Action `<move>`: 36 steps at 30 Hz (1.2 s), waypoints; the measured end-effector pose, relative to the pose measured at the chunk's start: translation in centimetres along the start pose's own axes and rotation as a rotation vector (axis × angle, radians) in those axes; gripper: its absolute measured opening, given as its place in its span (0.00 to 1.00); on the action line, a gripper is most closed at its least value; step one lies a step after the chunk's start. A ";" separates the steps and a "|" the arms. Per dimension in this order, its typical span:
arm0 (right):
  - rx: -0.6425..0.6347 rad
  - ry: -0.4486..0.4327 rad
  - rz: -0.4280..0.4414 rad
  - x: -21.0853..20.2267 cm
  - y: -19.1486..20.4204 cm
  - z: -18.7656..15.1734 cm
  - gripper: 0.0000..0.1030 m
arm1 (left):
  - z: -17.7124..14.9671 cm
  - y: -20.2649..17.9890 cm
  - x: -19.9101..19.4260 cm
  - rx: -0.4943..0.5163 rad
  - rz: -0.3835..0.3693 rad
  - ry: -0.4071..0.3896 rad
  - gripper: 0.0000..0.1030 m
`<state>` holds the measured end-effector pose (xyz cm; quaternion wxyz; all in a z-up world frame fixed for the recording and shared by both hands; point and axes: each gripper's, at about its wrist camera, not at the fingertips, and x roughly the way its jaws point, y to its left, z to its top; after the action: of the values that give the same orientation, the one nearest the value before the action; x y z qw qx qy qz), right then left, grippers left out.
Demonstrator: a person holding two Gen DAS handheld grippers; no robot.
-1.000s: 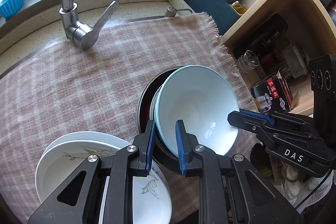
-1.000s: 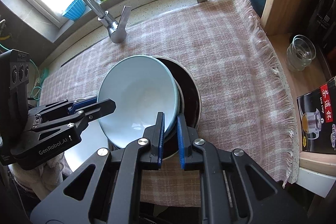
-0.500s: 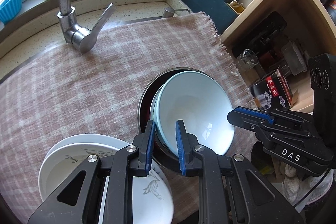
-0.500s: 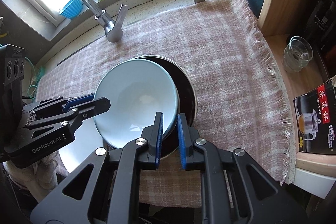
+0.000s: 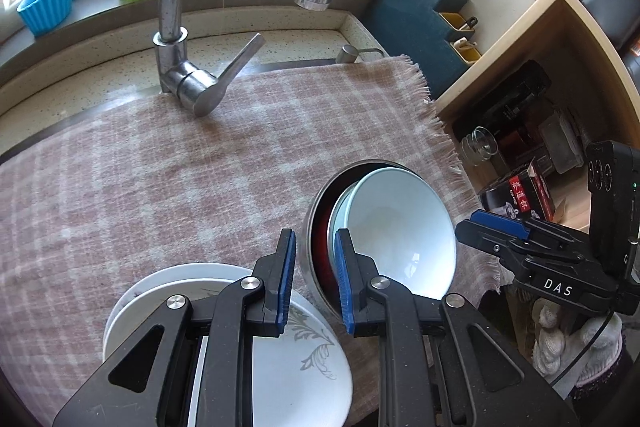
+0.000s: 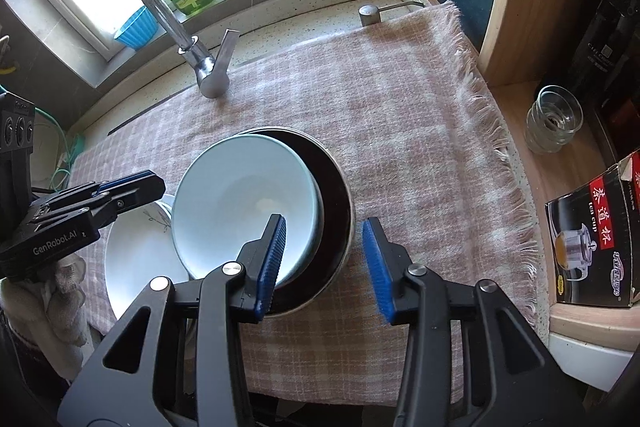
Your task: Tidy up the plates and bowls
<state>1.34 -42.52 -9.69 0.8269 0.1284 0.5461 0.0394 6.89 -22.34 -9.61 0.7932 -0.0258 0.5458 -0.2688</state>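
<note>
While the pale blue bowl (image 6: 244,203) is lying tilted inside the dark metal-rimmed bowl (image 6: 340,211) at centre frame, the right gripper (image 6: 324,259) is spreading its jaws, its pads clear of both rims. The left gripper (image 5: 314,279) is sitting narrowly parted, pinching nothing, above the white plates (image 5: 304,367) at lower left on the checked cloth (image 6: 400,87).
</note>
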 end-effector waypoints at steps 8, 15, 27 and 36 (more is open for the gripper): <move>-0.036 0.010 -0.010 0.4 -0.8 0.7 0.40 | -0.7 0.7 1.0 -0.043 0.020 0.012 0.17; -0.077 0.034 -0.018 1.2 -1.5 1.1 0.37 | -1.4 0.5 1.7 -0.073 0.024 0.020 0.17; -0.132 0.093 0.033 2.9 -1.7 1.2 0.28 | -2.1 0.3 2.3 -0.127 0.026 0.021 0.15; -0.134 0.162 0.099 4.7 -2.0 1.4 0.15 | -2.6 0.2 2.8 -0.144 0.041 0.037 0.13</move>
<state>4.34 -43.72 -13.89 0.7839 0.0958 0.6002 0.1268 5.38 -22.84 -13.12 0.7845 -0.0667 0.5785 -0.2132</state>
